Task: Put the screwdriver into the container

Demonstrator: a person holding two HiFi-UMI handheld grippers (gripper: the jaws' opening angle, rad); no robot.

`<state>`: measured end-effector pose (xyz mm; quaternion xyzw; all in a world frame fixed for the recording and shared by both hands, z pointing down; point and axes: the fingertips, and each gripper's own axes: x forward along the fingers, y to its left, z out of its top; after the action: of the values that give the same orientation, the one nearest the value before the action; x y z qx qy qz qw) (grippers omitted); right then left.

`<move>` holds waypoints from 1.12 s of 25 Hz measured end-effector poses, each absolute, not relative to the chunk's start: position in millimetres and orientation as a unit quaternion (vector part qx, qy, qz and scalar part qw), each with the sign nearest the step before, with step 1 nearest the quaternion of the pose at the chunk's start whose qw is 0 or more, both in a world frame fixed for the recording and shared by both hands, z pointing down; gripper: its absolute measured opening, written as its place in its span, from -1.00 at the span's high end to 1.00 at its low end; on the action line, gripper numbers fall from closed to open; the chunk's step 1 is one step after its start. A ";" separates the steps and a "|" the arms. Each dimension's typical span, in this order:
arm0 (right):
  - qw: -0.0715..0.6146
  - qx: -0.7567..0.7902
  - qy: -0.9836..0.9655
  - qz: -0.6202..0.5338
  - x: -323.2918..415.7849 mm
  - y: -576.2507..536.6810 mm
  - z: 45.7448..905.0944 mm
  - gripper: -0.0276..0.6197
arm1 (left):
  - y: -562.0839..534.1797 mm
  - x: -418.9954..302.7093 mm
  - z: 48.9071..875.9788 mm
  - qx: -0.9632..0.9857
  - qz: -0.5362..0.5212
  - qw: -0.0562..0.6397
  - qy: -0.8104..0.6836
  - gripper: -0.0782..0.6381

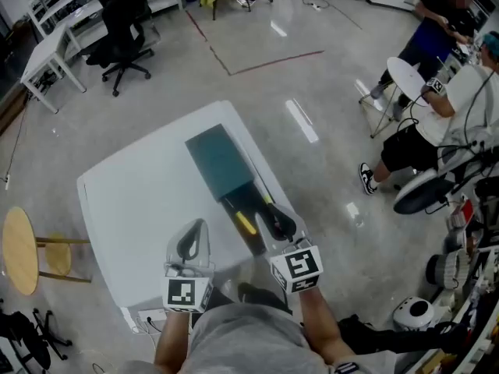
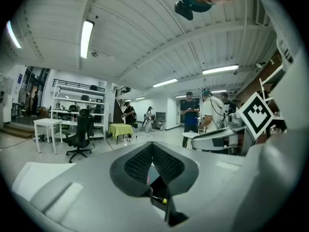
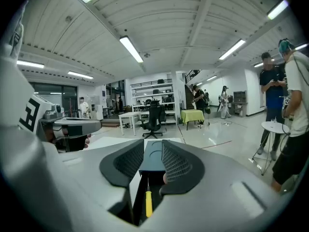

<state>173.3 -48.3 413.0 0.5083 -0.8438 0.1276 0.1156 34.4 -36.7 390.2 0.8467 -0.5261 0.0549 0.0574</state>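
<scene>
Found screwdriver [image 3: 148, 203] in container [image 1: 221, 162], below nearer right gripper [image 3: 153, 143], lengthwise with its parted, empty jaws; left gripper [image 2: 152, 145] closed.

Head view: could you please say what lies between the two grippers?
The yellow-handled screwdriver, lying in the open dark teal container; the head view shows it.

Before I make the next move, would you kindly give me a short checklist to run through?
1. The screwdriver lies in the open near end of the container: ok.
2. Its tip is fully inside: cannot tell, dark on dark.
3. The right gripper has jaws apart, nothing between them: ok.
4. The left gripper has jaws together, nothing held: ok.
5. The container is closed: not ok, its near end is uncovered.
</scene>
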 end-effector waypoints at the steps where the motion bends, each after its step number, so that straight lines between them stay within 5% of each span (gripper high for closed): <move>1: 0.110 0.512 -0.843 0.123 175.1 -45.8 407.8 0.55 | -34.9 34.7 384.2 0.848 0.053 0.051 -0.526 0.75; 28: 0.066 0.608 -0.789 0.056 232.0 22.9 370.5 0.91 | 2.8 69.3 348.5 0.880 0.030 0.018 -0.474 0.75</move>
<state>232.0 22.9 370.5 0.6081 -0.7891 0.0564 0.0660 69.3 2.8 348.5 0.8799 -0.4739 0.0302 0.0179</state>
